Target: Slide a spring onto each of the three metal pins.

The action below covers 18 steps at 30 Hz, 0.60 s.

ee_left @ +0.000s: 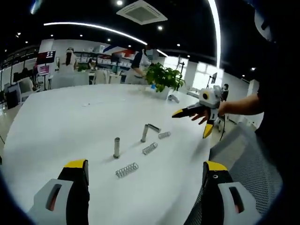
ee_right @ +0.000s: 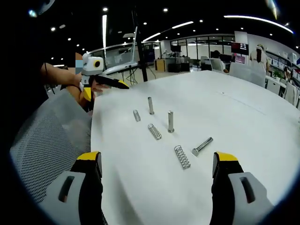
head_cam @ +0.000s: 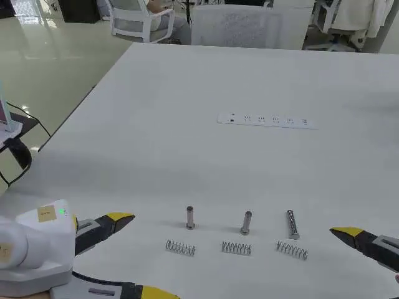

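Where the head view looks down on the white table, the left pin and the middle pin stand upright in the lower middle, and the right pin lies flat. Just below them lie the left spring, the middle spring and the right spring, each apart from its pin. The left gripper, at lower left, has its jaws wide apart. The right gripper, at the right edge, shows one jaw.

In the left gripper view its jaws are apart and empty at the bottom, with pins and springs near the centre.

In the right gripper view its jaws are also apart and empty, with the flat pin just above them.
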{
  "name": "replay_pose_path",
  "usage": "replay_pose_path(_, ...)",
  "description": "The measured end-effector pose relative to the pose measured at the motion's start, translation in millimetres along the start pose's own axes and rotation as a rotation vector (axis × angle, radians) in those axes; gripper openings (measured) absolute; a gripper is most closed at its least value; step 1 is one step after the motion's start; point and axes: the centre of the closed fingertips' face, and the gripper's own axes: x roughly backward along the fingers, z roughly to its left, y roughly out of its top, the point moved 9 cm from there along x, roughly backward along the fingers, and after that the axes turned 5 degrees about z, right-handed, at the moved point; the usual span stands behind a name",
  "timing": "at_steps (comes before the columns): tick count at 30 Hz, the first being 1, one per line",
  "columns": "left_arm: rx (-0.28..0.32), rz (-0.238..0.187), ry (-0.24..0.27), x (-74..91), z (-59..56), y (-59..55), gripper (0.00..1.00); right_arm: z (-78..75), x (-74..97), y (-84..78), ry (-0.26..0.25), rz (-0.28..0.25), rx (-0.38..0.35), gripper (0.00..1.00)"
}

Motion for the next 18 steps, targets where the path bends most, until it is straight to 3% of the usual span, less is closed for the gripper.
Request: replay_pose_path(18, -0.029, -0.012, 0.006, -2.3, -1.8, 2.3, 0.98, -4.7, 3.8, 2.9, -0.034, -0.014, 0.021, 0.96)
